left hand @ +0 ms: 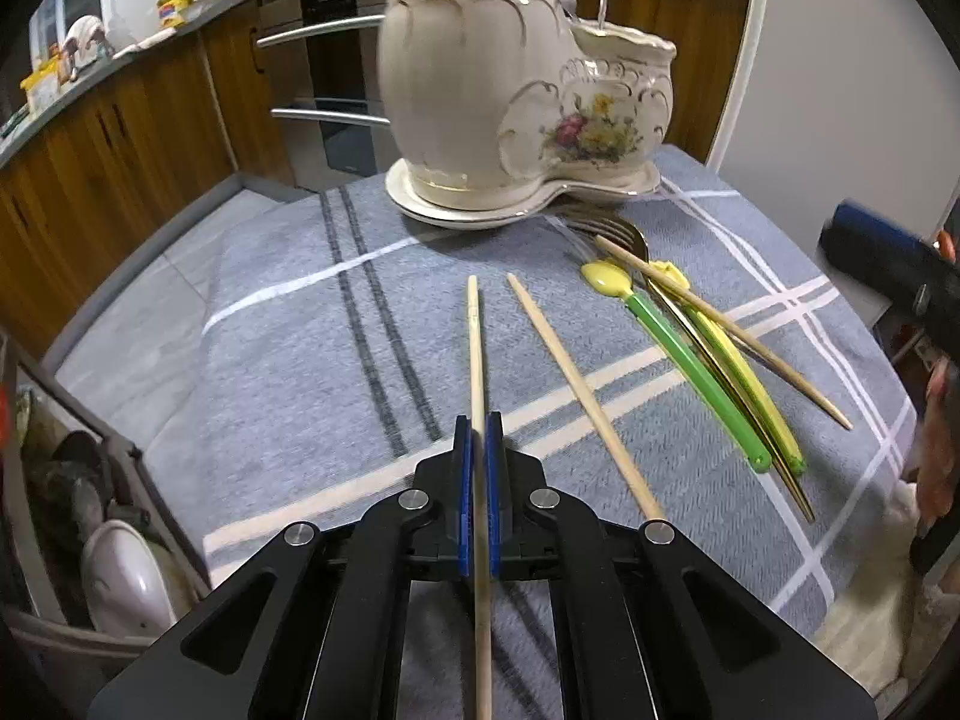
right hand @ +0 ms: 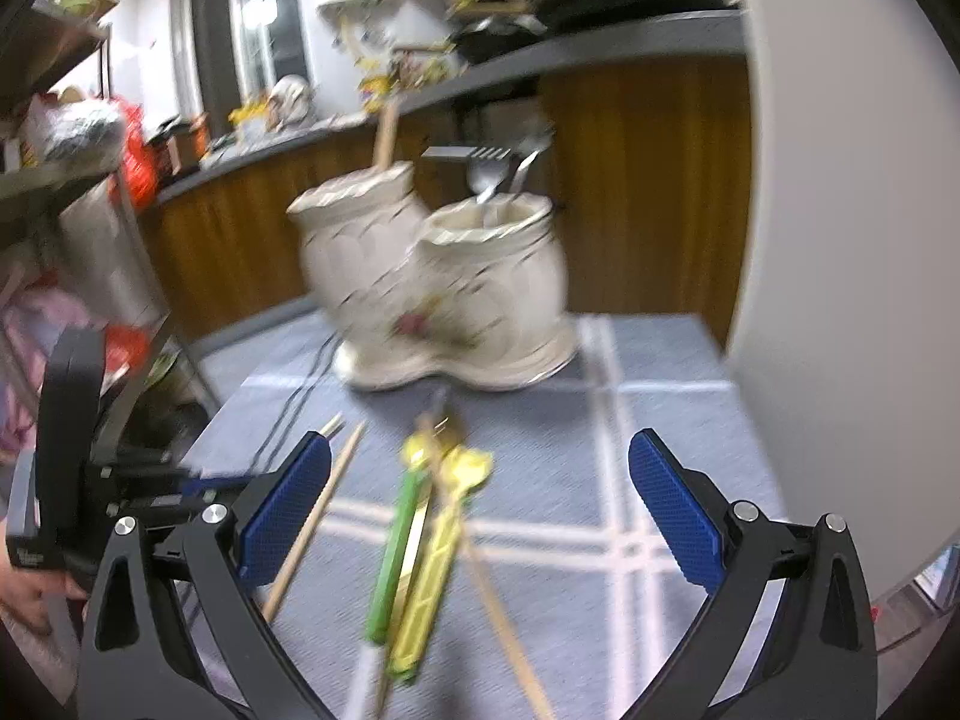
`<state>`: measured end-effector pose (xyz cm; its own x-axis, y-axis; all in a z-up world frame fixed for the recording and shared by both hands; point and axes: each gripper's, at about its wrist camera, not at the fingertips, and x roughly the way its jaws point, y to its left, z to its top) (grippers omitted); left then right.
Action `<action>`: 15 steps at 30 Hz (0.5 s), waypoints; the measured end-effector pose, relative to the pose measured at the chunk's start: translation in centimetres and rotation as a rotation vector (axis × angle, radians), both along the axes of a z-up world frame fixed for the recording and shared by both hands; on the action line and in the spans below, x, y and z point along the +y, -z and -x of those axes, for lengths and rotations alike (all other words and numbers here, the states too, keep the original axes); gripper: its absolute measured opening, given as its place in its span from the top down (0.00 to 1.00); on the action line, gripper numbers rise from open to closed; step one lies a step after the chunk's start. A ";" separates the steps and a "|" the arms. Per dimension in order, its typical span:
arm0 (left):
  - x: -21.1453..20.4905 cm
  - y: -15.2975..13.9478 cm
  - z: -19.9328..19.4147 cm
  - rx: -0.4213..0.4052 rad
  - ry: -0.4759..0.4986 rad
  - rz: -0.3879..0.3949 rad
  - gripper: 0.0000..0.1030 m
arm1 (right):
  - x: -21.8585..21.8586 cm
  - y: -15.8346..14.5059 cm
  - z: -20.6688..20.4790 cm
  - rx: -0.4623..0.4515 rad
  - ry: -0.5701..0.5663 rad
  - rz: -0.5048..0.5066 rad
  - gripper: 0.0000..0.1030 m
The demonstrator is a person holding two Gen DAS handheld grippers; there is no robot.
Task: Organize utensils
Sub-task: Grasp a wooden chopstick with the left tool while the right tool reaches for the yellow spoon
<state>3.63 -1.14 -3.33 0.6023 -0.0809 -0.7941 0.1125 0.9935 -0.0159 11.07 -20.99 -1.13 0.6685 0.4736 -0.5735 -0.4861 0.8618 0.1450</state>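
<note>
Left gripper clamped on one chopstick; right gripper jaws wide, nothing between the pads. On the cloth: two more chopsticks, one beside the held one, one across the pile, plus two plastic spoons, green and yellow. Two-pot ceramic holder stands behind them.

Even indoor light, bright window, right view motion-blurred, left sharper, fisheye-curved dark edges

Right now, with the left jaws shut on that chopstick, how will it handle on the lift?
Chopstick looks thin, straight wood: probably stiff and very light. The left gripper pinches it well back from the tip, so it may pivot or slip between the pads.
</note>
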 end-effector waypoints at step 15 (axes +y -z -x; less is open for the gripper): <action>2.0 -0.8 1.2 -0.068 0.057 0.117 0.95 | 3.2 2.8 0.5 0.085 -0.034 0.197 0.88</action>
